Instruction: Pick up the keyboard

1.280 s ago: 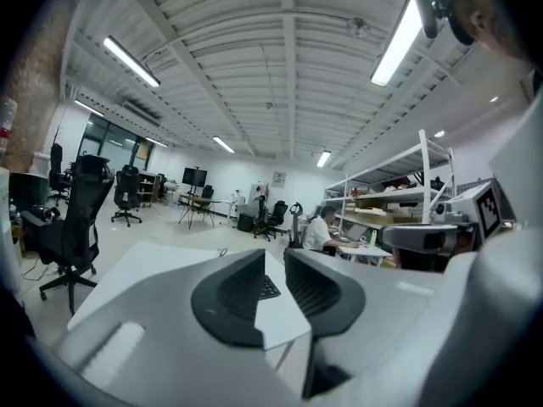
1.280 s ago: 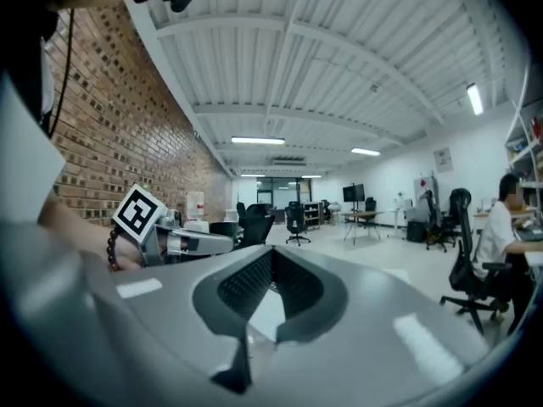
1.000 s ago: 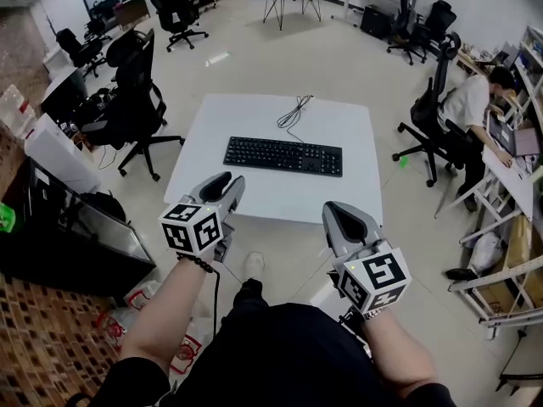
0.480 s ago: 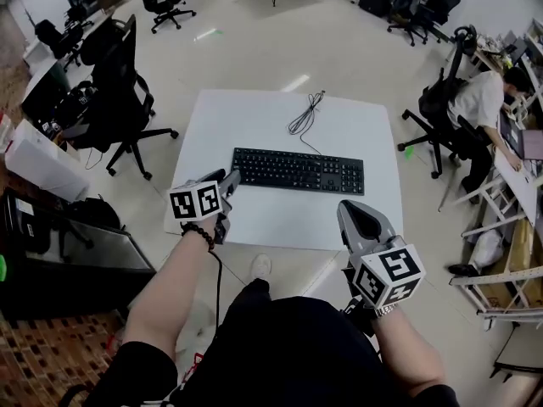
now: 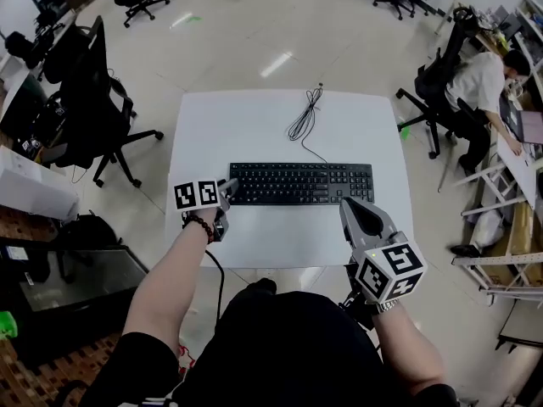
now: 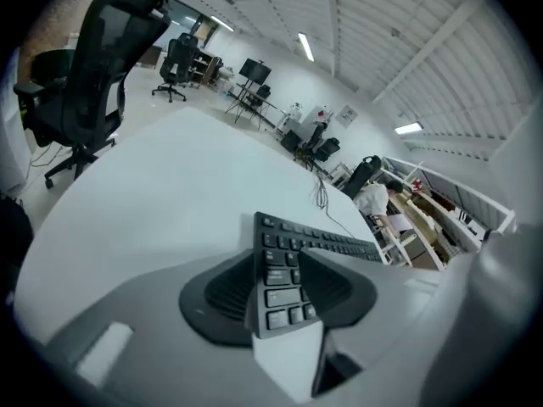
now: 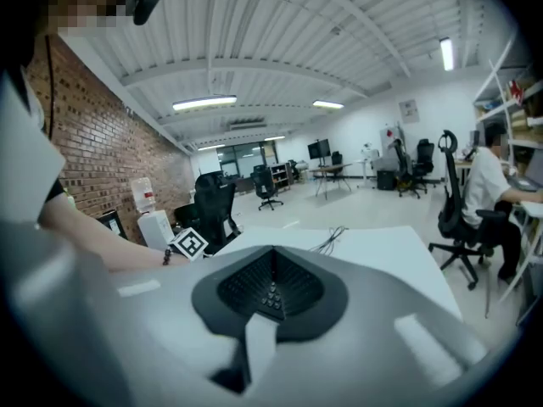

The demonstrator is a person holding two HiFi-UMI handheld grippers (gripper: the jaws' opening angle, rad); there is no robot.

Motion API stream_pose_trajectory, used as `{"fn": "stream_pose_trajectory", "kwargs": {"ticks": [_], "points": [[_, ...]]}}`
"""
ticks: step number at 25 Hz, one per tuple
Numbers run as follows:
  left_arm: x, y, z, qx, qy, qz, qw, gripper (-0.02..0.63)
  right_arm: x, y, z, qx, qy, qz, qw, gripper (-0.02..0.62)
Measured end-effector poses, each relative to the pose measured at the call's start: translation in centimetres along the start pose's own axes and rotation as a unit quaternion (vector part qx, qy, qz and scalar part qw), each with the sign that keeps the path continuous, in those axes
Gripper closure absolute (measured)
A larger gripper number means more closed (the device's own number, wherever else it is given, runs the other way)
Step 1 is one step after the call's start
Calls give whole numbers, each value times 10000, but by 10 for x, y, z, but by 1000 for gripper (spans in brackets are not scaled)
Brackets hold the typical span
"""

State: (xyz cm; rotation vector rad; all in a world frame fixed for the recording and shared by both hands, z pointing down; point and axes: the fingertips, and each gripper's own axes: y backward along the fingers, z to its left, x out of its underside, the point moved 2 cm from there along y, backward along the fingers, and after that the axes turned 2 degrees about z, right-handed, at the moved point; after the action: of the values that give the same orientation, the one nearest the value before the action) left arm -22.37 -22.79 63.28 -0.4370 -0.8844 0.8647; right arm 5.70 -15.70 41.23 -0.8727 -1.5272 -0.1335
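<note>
Two-handed job: keyboard (image 5: pixel 300 183) looks stiff, light; my left jaws gape round its left end, right jaws shut, empty.

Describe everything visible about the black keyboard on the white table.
The black full-size plastic keyboard lies flat on the square white table, long side across, keys up, with a number pad at its right end. Its thin black cable runs from the back edge into a loose coil. Its left end sits between the open left tongs; contact is unclear.
</note>
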Motion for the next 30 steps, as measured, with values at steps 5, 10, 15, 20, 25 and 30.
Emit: {"fn": "stream_pose_trajectory", "kwargs": {"ticks": [5, 10, 15, 20, 25, 30], "points": [[6, -16, 10, 162, 198, 375, 9990, 449, 3, -14, -15, 203, -212, 103, 9995, 592], [10, -22, 10, 348, 354, 524, 9974, 469, 12, -21, -27, 325, -426, 190, 9984, 593], [11, -13, 7, 353, 367, 591, 9969, 495, 30, -28, -37, 355, -822, 323, 9955, 592], [-5, 17, -16, 592, 318, 387, 9970, 515, 56, -39, -55, 375, -1726, 459, 9832, 592], [-20, 45, -49, 821, 173, 238, 9962, 528, 100, -47, -78, 332, -3190, 582, 9454, 504], [-31, 56, -68, 861, 45, 207, 9961, 531, 151, -56, -94, 346, -4368, 693, 8962, 417]]}}
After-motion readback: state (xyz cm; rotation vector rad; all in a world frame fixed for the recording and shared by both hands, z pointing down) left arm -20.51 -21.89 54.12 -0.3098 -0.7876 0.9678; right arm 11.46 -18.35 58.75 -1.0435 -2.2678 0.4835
